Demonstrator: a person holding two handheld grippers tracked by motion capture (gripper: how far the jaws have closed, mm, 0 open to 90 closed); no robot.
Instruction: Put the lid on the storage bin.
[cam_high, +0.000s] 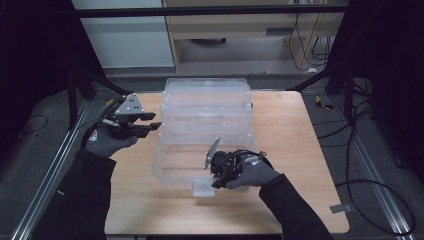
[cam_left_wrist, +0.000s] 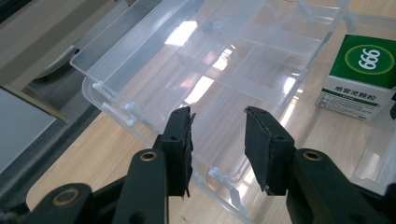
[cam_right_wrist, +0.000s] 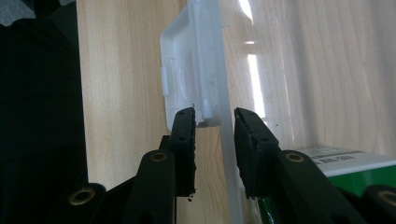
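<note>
A clear plastic compartment box (cam_high: 172, 165) stands open on the wooden table (cam_high: 300, 150), its lid (cam_high: 206, 100) laid back behind it. My right gripper (cam_high: 216, 183) points down over the front wall beside the white latch (cam_high: 202, 188). In the right gripper view its jaws (cam_right_wrist: 215, 114) are shut on that wall (cam_right_wrist: 228, 154), just below the latch (cam_right_wrist: 184, 60). My left gripper (cam_high: 156, 121) hovers at the box's left side, open and holding nothing. In the left gripper view its jaws (cam_left_wrist: 218, 116) look down across the hinge edge (cam_left_wrist: 116, 109). A green and white carton (cam_left_wrist: 362, 77) (cam_right_wrist: 355, 163) lies by the right gripper.
Bare wood runs along the table's front and right sides. Metal rails (cam_high: 50, 170) flank the table on the floor, with cables (cam_high: 380, 190) on the right. A cabinet (cam_high: 240, 30) stands beyond the far edge.
</note>
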